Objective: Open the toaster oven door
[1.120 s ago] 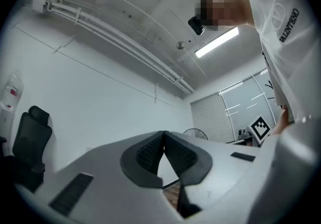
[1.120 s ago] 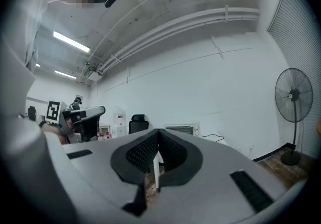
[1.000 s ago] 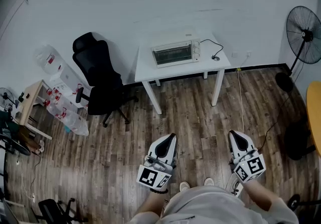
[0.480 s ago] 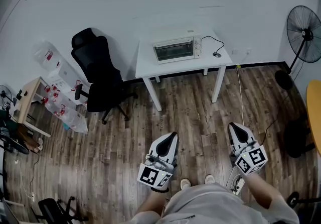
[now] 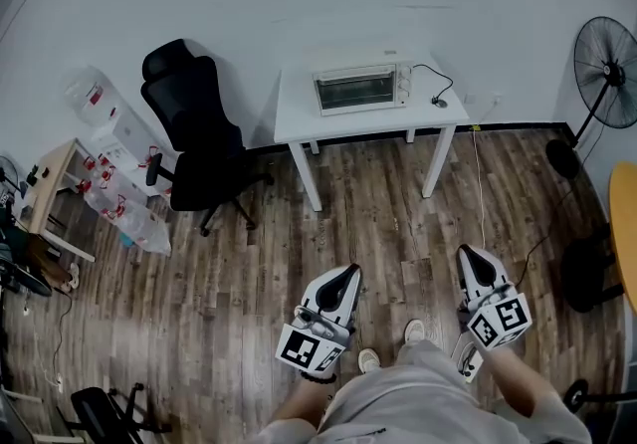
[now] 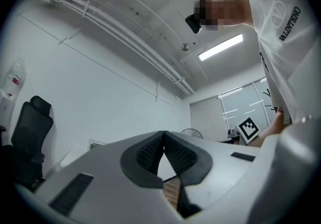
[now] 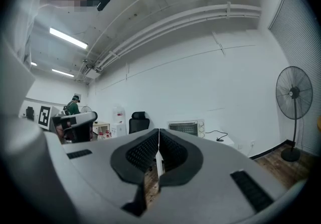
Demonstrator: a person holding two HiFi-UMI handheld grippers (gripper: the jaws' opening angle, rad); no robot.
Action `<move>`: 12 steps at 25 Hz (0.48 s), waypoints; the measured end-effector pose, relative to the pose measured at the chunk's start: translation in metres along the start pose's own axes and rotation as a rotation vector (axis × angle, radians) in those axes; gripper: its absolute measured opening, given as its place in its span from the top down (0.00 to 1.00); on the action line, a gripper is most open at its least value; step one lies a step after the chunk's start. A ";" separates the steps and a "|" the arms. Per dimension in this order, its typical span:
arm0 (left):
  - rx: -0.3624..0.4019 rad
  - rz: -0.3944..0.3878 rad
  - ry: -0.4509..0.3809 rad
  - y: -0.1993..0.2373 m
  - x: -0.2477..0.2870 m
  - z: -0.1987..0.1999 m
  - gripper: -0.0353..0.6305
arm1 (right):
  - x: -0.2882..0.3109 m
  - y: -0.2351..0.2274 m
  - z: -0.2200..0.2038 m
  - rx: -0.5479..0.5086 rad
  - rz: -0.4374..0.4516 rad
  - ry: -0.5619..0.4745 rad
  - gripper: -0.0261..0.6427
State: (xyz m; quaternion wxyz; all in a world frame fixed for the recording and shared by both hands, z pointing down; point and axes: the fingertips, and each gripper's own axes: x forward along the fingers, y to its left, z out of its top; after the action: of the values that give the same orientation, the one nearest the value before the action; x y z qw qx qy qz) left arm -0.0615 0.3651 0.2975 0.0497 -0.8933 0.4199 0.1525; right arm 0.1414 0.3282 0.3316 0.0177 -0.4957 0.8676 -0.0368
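Left claw and right claw both have their jaws pressed together on nothing, held low before the person, above the wood floor. The toaster oven sits on the white desk by the far wall, well apart from both, its door closed. By my judgement nothing is done: the approach, the grip on the door and the pull down all remain

The one legible print is on the person's white shirt in the left gripper view: "VALENTINO" in dark capitals, beside a V inside an oval. The left tongs and right tongs bear black-and-white square markers, without letters. The red label on the clear jug is too small to read.
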 end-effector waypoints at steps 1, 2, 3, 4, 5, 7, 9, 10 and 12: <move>-0.005 -0.002 0.000 0.001 0.001 -0.001 0.93 | 0.002 0.000 -0.002 -0.002 0.004 0.004 0.94; -0.012 -0.003 -0.001 0.003 0.003 -0.003 0.93 | 0.004 0.000 -0.003 -0.001 0.006 0.005 0.94; -0.020 -0.004 -0.002 0.005 0.005 -0.004 0.93 | 0.007 -0.001 -0.004 0.002 0.008 0.004 0.94; -0.025 -0.004 -0.002 0.007 0.007 -0.005 0.93 | 0.011 -0.002 -0.004 0.006 0.009 0.002 0.94; -0.026 -0.005 -0.001 0.008 0.010 -0.005 0.93 | 0.014 -0.002 -0.004 0.008 0.013 -0.001 0.94; -0.016 -0.010 0.007 0.009 0.019 -0.007 0.93 | 0.022 -0.007 -0.004 0.006 0.024 -0.003 0.94; -0.004 -0.015 0.012 0.012 0.031 -0.009 0.93 | 0.031 -0.015 -0.004 0.010 0.031 -0.003 0.94; 0.000 -0.018 0.014 0.014 0.037 -0.010 0.93 | 0.036 -0.019 -0.005 0.014 0.033 -0.003 0.94; 0.006 -0.021 0.018 0.020 0.051 -0.012 0.93 | 0.046 -0.028 -0.005 0.022 0.036 -0.003 0.94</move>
State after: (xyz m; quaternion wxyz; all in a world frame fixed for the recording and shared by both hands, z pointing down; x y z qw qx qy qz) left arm -0.0435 0.3124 0.2935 0.0501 -0.8988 0.4114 0.1428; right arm 0.1417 0.2745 0.3387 0.0251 -0.4798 0.8759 -0.0453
